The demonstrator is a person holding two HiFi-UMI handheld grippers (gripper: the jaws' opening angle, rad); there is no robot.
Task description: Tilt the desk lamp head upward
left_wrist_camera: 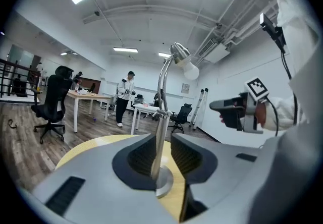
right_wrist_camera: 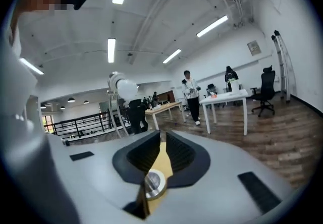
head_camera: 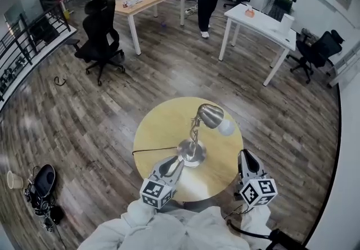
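Lamp (head_camera: 197, 133) at the centre of a round yellow wooden table (head_camera: 154, 130): brushed-metal disc base (head_camera: 191, 154), slim stem (left_wrist_camera: 161, 117), domed head (head_camera: 209, 115), white globe bulb (head_camera: 225, 126). Left gripper (head_camera: 175, 163): parted jaws straddle the stem, clear only in its own view, a gap on 1 side. Right gripper (head_camera: 248, 160): jaws nearly together, empty, at the table's rim. Black cord (head_camera: 152, 150) trails left.

Brushed-metal desk lamp (head_camera: 195, 135) with matt white bulb (head_camera: 226, 127); under the lamp, smooth pale wood table (head_camera: 153, 130) and dark plank floor (head_camera: 107, 111).
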